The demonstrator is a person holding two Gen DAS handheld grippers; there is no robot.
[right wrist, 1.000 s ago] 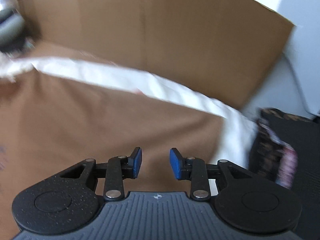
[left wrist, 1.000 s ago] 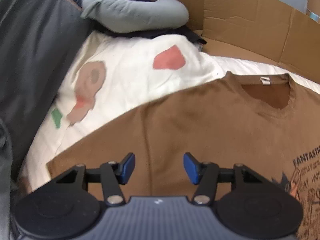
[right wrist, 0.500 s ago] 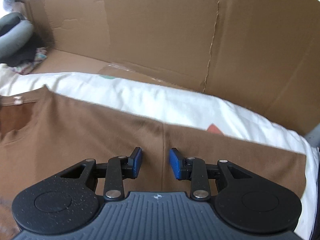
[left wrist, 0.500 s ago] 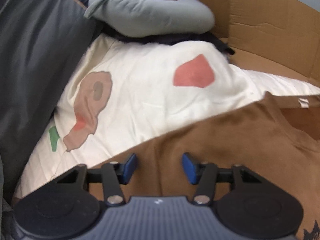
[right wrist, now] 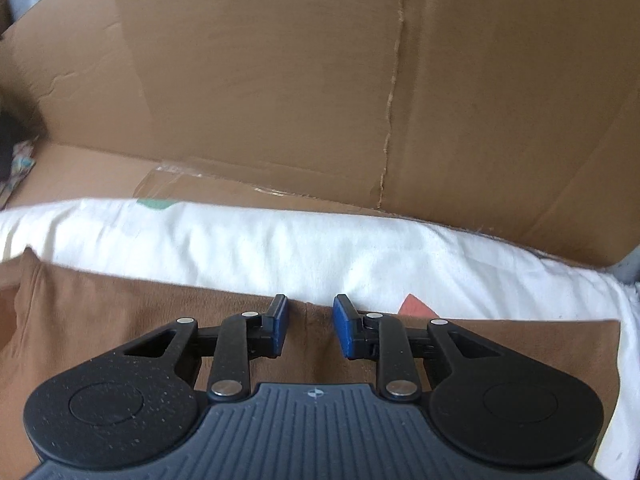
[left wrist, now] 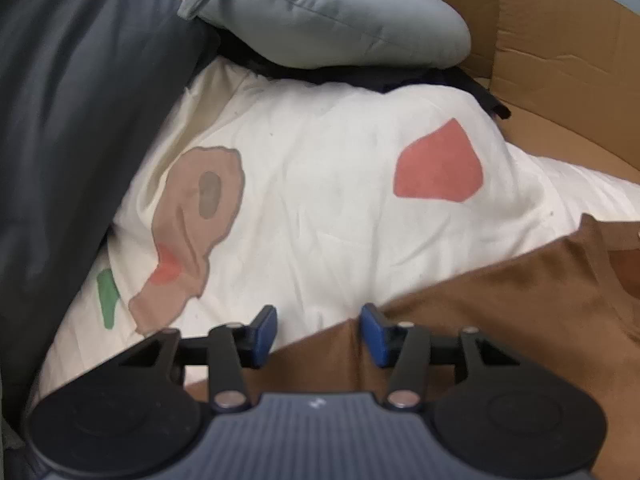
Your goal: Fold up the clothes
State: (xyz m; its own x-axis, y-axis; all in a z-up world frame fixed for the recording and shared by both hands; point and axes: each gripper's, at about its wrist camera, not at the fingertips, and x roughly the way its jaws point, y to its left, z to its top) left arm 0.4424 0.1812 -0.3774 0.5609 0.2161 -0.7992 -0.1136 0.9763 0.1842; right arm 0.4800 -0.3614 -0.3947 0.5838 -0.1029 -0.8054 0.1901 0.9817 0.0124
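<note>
A brown T-shirt [left wrist: 500, 320] lies flat on a white sheet [left wrist: 320, 200] printed with coloured patches. My left gripper [left wrist: 319, 332] hovers low over the shirt's upper left edge. Its jaws are opening; the cloth edge runs under the gap and the blue pads do not press on it. In the right wrist view the same shirt [right wrist: 100, 320] fills the lower part, collar at the far left. My right gripper [right wrist: 311, 326] sits over the shoulder seam near the shirt's top edge. Its jaws are closing, with the flat seam between the pads but not pinched.
A cardboard wall [right wrist: 280, 80] stands right behind the sheet [right wrist: 280, 248] and continues in the left view [left wrist: 560, 60]. A grey-blue pillow [left wrist: 320, 20] lies on dark clothing [left wrist: 460, 80] at the back. Dark grey fabric [left wrist: 80, 120] rises along the left.
Both grippers have slid outward and toward the shirt's top edge and come lower. The left now straddles the shirt's edge over the sheet; the right reached the shoulder seam, its jaws narrower.
</note>
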